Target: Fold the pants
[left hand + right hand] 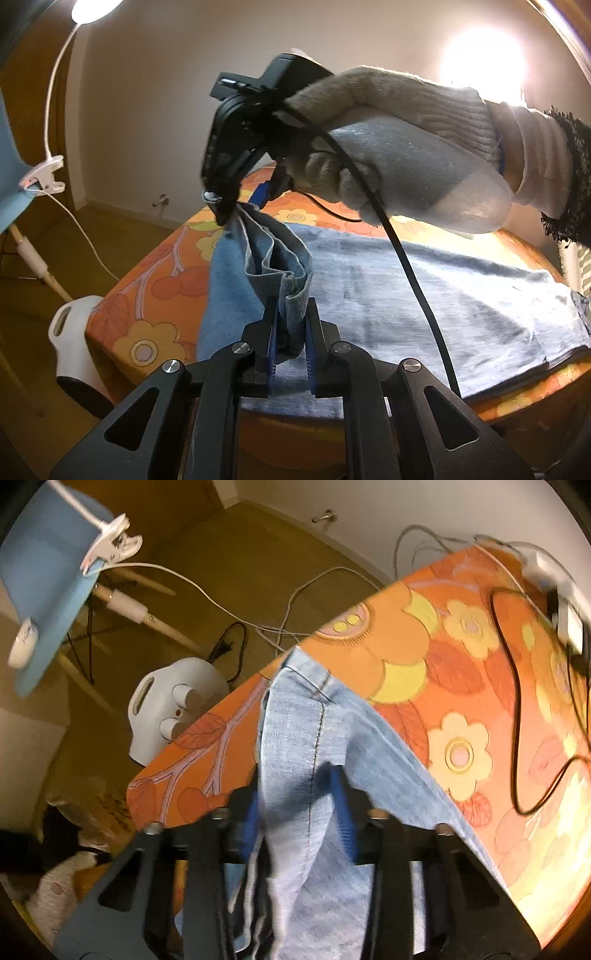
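pants (424, 295) hem lifted | both jaws clamped | tabletop (461, 686) edge near

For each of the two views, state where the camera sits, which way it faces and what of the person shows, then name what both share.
Left wrist: sits behind the left gripper, shut on the jeans; faces across the table toward the wall; shows the gloved right hand and right gripper.
Right wrist: sits behind the right gripper, shut on denim; faces down over the table edge to the floor; no hand shows.
Shared: jeans, floral tablecloth, clip lamp.
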`<state>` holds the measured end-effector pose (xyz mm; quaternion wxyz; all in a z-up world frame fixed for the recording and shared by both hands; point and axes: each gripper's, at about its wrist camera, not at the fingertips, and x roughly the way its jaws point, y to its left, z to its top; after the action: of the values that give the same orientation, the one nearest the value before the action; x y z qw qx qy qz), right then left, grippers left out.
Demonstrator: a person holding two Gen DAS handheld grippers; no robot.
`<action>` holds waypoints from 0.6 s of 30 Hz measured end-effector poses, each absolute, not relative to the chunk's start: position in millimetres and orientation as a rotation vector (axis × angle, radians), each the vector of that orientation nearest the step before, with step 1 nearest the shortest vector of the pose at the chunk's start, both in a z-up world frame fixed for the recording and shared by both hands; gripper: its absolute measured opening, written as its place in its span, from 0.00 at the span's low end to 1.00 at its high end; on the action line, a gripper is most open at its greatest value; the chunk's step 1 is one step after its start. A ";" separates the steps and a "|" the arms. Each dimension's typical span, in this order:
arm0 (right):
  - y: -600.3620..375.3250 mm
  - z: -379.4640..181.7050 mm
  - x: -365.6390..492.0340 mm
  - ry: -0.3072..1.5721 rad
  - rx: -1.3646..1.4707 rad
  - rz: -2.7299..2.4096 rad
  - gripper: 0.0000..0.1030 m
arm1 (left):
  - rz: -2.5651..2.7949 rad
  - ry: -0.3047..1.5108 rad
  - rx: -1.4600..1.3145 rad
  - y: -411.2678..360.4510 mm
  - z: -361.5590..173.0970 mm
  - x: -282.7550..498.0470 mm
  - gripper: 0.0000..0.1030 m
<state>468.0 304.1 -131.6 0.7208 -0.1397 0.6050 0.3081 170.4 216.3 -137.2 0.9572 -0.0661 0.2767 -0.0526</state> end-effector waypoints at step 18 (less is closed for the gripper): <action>192.9 -72.8 461.8 1.253 -0.020 0.715 0.08 | -0.267 0.537 -0.200 187.6 -101.8 165.2 0.11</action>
<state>461.8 192.9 -72.8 0.7509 -0.0093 0.5735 0.3273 165.2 187.6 -101.8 0.9505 -0.0986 0.2638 -0.1314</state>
